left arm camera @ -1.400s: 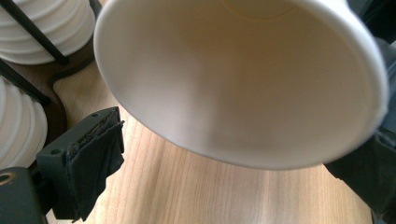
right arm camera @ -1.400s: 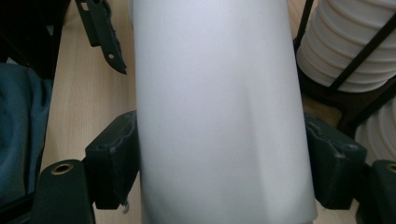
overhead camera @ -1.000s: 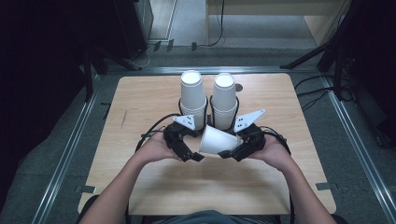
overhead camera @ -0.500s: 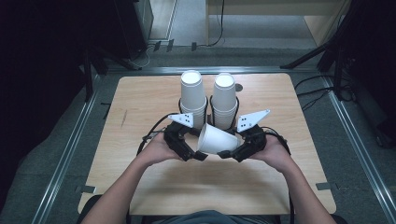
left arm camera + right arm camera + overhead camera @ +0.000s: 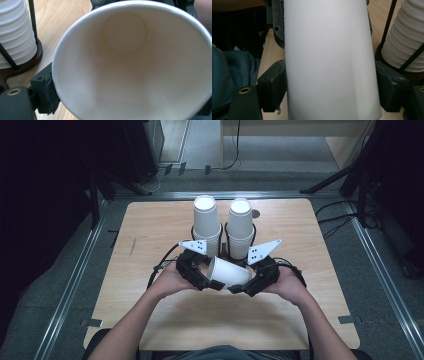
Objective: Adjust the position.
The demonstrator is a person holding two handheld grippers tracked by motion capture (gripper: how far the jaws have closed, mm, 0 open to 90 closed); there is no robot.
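Both jaws on one plain white paper cup [image 5: 228, 273], no print, left jaws just closing

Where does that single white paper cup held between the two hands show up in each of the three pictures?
High view: paper cup lies sideways at centre, between both grippers.
Left gripper view: its open mouth faces the camera.
Right gripper view: its outer wall runs up the middle.
Shared landmark: stacked cups in black racks.

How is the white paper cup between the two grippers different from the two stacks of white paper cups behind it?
The single white paper cup lies on its side above the wooden table; the two stacks of white paper cups stand upright in black wire holders. The single cup is alone; the stacks are nested. Both are plain white paper.
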